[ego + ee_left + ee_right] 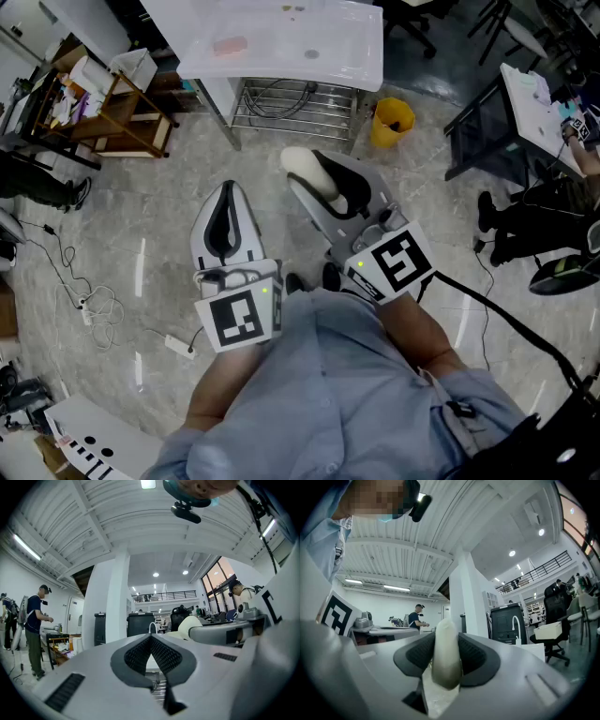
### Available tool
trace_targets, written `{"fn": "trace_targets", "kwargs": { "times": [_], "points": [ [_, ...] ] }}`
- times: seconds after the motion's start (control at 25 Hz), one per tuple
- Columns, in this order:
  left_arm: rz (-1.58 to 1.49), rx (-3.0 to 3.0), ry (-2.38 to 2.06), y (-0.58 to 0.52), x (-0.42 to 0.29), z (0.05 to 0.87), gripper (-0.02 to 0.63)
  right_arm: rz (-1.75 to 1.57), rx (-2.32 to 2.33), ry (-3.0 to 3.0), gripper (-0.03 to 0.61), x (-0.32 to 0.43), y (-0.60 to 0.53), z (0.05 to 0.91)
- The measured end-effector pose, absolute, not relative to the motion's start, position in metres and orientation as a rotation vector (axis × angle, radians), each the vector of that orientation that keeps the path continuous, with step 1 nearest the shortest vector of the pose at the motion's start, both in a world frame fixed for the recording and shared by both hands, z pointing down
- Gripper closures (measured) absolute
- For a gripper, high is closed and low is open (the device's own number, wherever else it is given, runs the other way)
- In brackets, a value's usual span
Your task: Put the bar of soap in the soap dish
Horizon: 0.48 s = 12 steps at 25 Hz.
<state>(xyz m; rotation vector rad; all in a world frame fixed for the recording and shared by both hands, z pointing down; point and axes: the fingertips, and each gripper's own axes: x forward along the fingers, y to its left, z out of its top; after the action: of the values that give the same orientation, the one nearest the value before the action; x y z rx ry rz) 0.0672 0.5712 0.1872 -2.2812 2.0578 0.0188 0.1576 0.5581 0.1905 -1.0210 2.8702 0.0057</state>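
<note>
A cream bar of soap [302,165] stands on edge between the pads of my right gripper [317,178], which is shut on it and held level over the floor. In the right gripper view the soap [446,654] fills the gap of the right gripper [446,645], pads pressed on both its faces. My left gripper [226,199] hovers just to the left, shut with nothing in it; in the left gripper view the left gripper [151,641] has its pads meeting at the tips. A small pink thing [230,44] lies on the white table [347,56] ahead; whether it is the soap dish I cannot tell.
Under the white table sit a wire rack [292,105] and a yellow bucket [391,122]. A wooden shelf [120,117] stands at the left, cables [89,305] trail on the floor, and a dark desk frame [487,122] is at the right. Other people stand far off.
</note>
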Motion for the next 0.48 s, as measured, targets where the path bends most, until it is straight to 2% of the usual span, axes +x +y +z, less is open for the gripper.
{"fn": "trace_targets", "kwargs": {
  "times": [0.48],
  "points": [
    [-0.012,-2.284,2.053,0.566,0.084,0.187,0.609,-0.015,-0.996,2.821,0.428,0.175,0.556,0.186]
  ]
}}
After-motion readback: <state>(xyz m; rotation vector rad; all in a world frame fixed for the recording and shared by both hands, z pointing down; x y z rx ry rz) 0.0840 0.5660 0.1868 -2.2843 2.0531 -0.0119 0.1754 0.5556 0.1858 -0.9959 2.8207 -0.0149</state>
